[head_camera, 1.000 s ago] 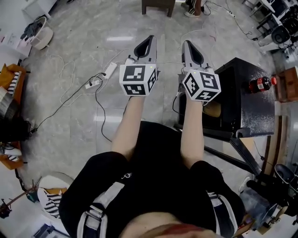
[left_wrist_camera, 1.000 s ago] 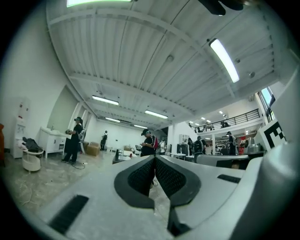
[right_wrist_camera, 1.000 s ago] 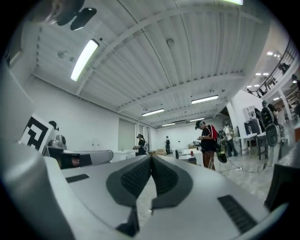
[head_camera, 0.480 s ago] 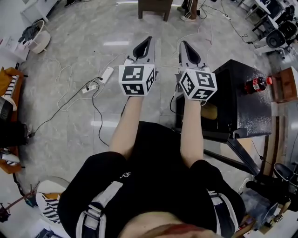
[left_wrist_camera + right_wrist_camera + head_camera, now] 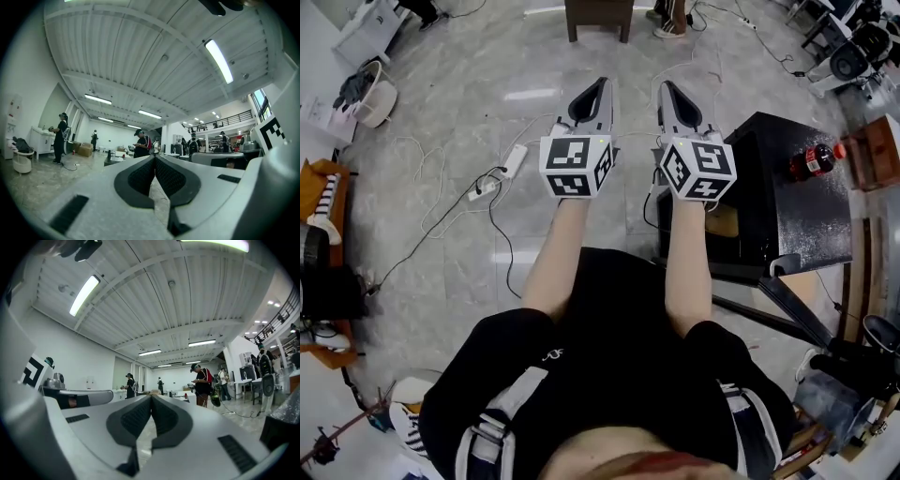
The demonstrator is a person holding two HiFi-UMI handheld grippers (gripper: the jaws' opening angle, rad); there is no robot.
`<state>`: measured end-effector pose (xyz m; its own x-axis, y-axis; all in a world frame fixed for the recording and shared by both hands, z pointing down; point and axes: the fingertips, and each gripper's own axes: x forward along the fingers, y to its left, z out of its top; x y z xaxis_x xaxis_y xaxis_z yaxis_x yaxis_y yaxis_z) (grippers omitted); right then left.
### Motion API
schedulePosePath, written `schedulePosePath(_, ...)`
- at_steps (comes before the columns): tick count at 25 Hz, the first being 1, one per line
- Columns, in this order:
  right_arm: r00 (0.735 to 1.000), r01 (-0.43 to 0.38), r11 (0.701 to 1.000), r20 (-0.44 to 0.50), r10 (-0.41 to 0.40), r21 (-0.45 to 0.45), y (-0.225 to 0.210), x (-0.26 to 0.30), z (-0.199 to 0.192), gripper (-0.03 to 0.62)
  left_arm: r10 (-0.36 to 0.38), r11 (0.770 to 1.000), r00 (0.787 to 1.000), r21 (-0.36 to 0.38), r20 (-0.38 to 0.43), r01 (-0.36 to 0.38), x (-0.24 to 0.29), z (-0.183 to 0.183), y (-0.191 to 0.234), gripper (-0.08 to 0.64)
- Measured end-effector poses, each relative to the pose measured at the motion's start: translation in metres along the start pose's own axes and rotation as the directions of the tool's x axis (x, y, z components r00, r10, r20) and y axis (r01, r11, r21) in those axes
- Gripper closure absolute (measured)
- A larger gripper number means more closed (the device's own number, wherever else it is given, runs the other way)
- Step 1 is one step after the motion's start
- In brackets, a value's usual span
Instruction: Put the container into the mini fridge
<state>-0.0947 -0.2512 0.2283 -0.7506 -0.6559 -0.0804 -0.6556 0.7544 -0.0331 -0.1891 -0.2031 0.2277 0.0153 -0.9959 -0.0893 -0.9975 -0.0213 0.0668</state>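
Already container (image 5: 727, 222) sits in mini fridge (image 5: 792, 206); left gripper (image 5: 602, 84) and right gripper (image 5: 667, 88) jaws closed.

Grey left gripper (image 5: 602, 84) and right gripper (image 5: 667, 87), 2 black-white marker cubes (image 5: 578, 165), black shirt (image 5: 619, 356), grey straps (image 5: 502, 414).

Left tool (image 5: 600, 86) and right tool (image 5: 668, 90), side by side above grey floor (image 5: 441, 112); black mini fridge (image 5: 797, 202) right, dark bottle (image 5: 811, 161) on top; power strip (image 5: 515, 161) left.
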Motion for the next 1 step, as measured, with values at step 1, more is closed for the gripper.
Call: schedulePosePath(1,1.0,0.0,1.0,0.0,0.0,0.001,-0.0029,-0.0001,-0.0006,0.58,-0.003,1.0,1.0,0.0,-0.002,0.003,0.0022,-0.0014,-0.0023,0.554)
